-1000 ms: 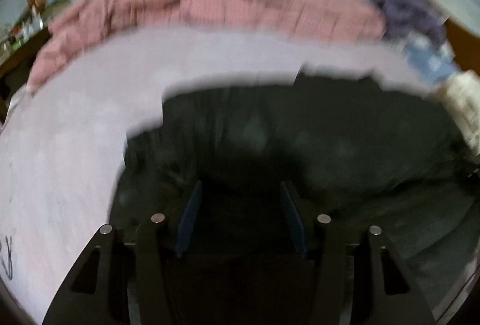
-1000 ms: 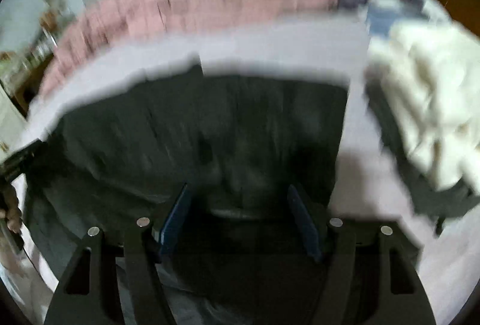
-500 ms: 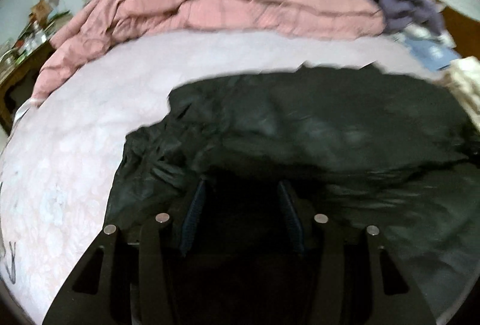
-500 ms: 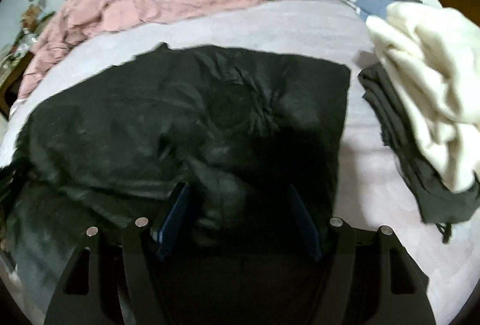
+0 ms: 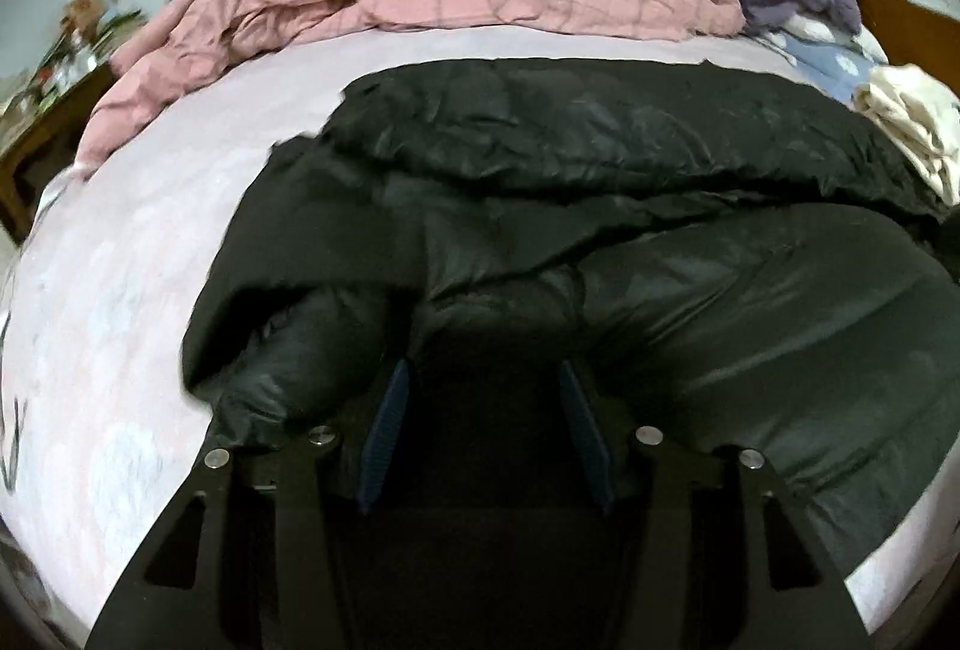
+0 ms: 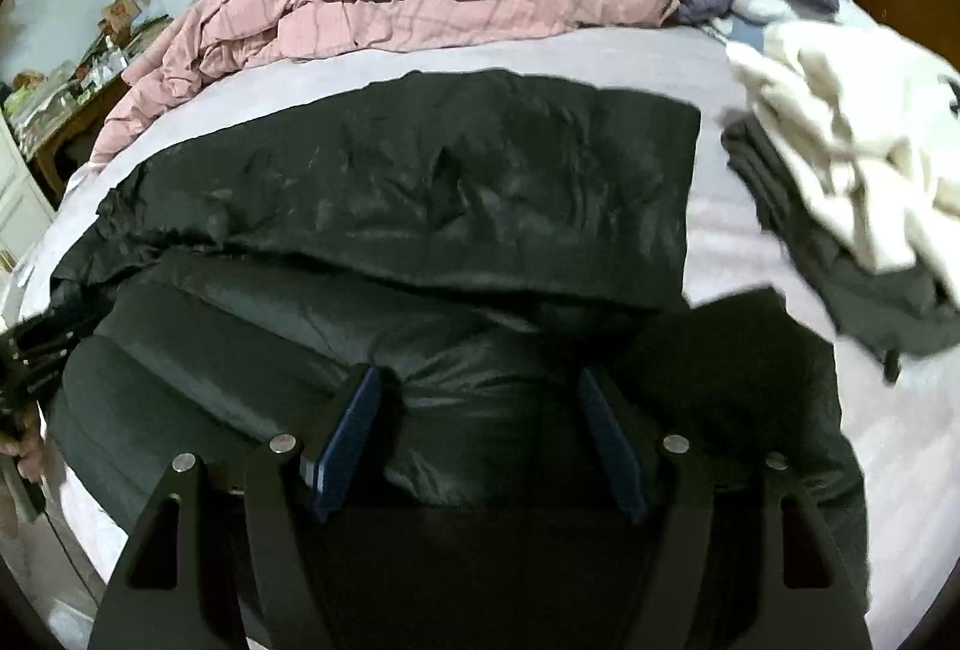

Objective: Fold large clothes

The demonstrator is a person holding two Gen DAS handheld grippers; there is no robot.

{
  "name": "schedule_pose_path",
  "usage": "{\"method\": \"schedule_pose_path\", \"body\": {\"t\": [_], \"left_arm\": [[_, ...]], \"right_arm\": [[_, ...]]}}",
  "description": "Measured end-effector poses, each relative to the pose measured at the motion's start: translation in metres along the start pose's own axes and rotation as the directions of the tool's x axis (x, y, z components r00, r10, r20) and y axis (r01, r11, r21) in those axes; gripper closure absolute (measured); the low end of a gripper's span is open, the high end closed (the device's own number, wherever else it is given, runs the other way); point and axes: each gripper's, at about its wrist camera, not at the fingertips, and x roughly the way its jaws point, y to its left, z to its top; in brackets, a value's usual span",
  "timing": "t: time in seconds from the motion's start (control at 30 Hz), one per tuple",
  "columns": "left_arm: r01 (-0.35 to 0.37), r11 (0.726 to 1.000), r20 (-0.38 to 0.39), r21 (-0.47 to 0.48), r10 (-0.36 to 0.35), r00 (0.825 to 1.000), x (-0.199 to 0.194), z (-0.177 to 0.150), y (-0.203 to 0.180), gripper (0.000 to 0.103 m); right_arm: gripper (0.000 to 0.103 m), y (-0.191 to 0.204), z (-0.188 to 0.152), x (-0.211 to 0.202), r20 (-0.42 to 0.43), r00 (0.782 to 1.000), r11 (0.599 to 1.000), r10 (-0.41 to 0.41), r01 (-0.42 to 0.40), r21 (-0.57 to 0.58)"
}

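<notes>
A black puffy jacket (image 6: pixel 420 206) lies on the bed (image 5: pixel 120 278), partly folded, both grippers (image 5: pixel 486 410) (image 6: pixel 480 422) at its near edge, fingers spread and gripping nothing; next, they likely must close on that edge.

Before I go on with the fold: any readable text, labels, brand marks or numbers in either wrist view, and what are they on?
None readable.
Black jacket: no tag, logo or print shows.
Cream garment: a small dark mark at its right edge, too small to read.
Bed sheet: dark strokes at the far left edge, cut off and unreadable.
</notes>
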Motion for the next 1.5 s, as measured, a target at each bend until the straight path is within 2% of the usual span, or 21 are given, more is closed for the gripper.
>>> {"method": "schedule_pose_path", "body": {"t": [0.2, 0.3, 0.37, 0.43, 0.47, 0.5, 0.53, 0.57, 0.63, 0.67, 0.73, 0.83, 0.93, 0.97, 1.0, 1.07, 1.13, 1.2, 1.3, 1.4, 1.5], "left_arm": [[0.014, 0.999, 0.046, -0.038, -0.012, 0.999, -0.017, -0.019, 0.003, 0.051], [0.028, 0.998, 0.124, -0.049, -0.021, 0.992, -0.026, -0.02, 0.006, 0.053], [0.055, 0.998, 0.197, -0.027, -0.049, 0.979, -0.041, -0.02, 0.004, 0.053], [0.066, 0.997, 0.27, 0.041, -0.075, 0.96, -0.063, -0.023, -0.004, 0.051], [0.067, 0.995, 0.294, 0.072, -0.085, 0.952, -0.072, -0.026, -0.009, 0.044], [0.076, 0.993, 0.297, 0.085, -0.098, 0.95, -0.077, -0.028, -0.013, 0.035], [0.083, 0.993, 0.286, 0.084, -0.104, 0.953, -0.078, -0.032, -0.015, 0.032], [0.083, 0.994, 0.27, 0.069, -0.099, 0.958, -0.077, -0.037, -0.016, 0.032], [0.088, 0.995, 0.274, 0.046, -0.097, 0.957, -0.078, -0.052, -0.015, 0.032], [0.094, 0.995, 0.276, 0.043, -0.103, 0.956, -0.081, -0.059, -0.015, 0.032], [0.104, 0.994, 0.291, 0.04, -0.111, 0.95, -0.086, -0.072, -0.017, 0.032], [0.054, 0.995, 0.304, 0.079, -0.076, 0.949, -0.089, -0.085, -0.032, 0.026], [-0.028, 0.984, 0.323, 0.175, -0.03, 0.946, -0.087, -0.086, -0.052, 0.019], [-0.037, 0.976, 0.325, 0.216, -0.036, 0.945, -0.086, -0.086, -0.059, 0.016], [-0.032, 0.967, 0.314, 0.253, -0.051, 0.948, -0.084, -0.086, -0.064, 0.012], [-0.008, 0.941, 0.247, 0.339, -0.081, 0.966, -0.075, -0.088, -0.076, 0.008], [-0.036, 0.918, 0.195, 0.395, -0.045, 0.98, -0.061, -0.093, -0.087, 0.006], [-0.071, 0.916, 0.214, 0.396, -0.016, 0.977, -0.059, -0.095, -0.093, 0.005], [-0.043, 0.931, 0.197, 0.362, -0.031, 0.98, -0.057, -0.091, -0.089, 0.004], [-0.029, 0.946, 0.187, 0.322, -0.033, 0.982, -0.054, -0.088, -0.086, 0.004], [-0.08, 0.944, 0.244, 0.321, -0.001, 0.97, -0.058, -0.088, -0.087, 0.006]], "right_arm": [[0.033, -0.011, -0.018, -0.005, 0.019, 0.998, 0.997, 0.058, -0.059, 0.052], [0.033, -0.01, -0.021, -0.009, 0.04, 0.998, 0.998, 0.044, -0.046, 0.047], [0.033, -0.008, -0.021, -0.02, 0.091, 0.996, 0.998, 0.014, -0.019, 0.059], [0.033, 0.0, -0.023, -0.04, 0.186, 0.983, 1.0, 0.002, -0.006, 0.021], [0.029, 0.005, -0.026, -0.053, 0.239, 0.971, 1.0, 0.0, 0.002, -0.009], [0.026, 0.009, -0.029, -0.062, 0.276, 0.961, 1.0, 0.005, 0.002, -0.026], [0.021, 0.012, -0.037, -0.071, 0.315, 0.949, 0.999, 0.014, -0.002, -0.039], [0.02, 0.014, -0.042, -0.076, 0.331, 0.944, 0.999, 0.013, 0.002, -0.042], [0.02, 0.023, -0.058, -0.081, 0.35, 0.936, 0.996, -0.046, 0.07, -0.057], [0.02, 0.03, -0.068, -0.081, 0.347, 0.932, 0.986, -0.102, 0.14, -0.086], [0.019, 0.038, -0.078, -0.084, 0.354, 0.927, 0.976, -0.125, 0.178, -0.121], [0.015, 0.044, -0.088, -0.089, 0.361, 0.922, 0.969, -0.137, 0.201, -0.146], [0.013, 0.046, -0.092, -0.088, 0.342, 0.931, 0.965, -0.129, 0.197, -0.173], [0.007, 0.048, -0.093, -0.085, 0.33, 0.936, 0.963, -0.121, 0.191, -0.188], [0.001, 0.049, -0.093, -0.081, 0.31, 0.944, 0.963, -0.111, 0.18, -0.203], [0.001, 0.052, -0.094, -0.07, 0.255, 0.961, 0.957, -0.105, 0.168, -0.239], [0.001, 0.055, -0.097, -0.063, 0.233, 0.965, 0.945, -0.125, 0.187, -0.269], [0.001, 0.059, -0.1, -0.057, 0.208, 0.967, 0.935, -0.143, 0.201, -0.291], [0.001, 0.065, -0.105, -0.045, 0.174, 0.964, 0.909, -0.201, 0.25, -0.333], [0.001, 0.071, -0.109, -0.043, 0.19, 0.956, 0.892, -0.225, 0.28, -0.354], [0.001, 0.071, -0.108, -0.043, 0.185, 0.958, 0.898, -0.219, 0.272, -0.347]]}}
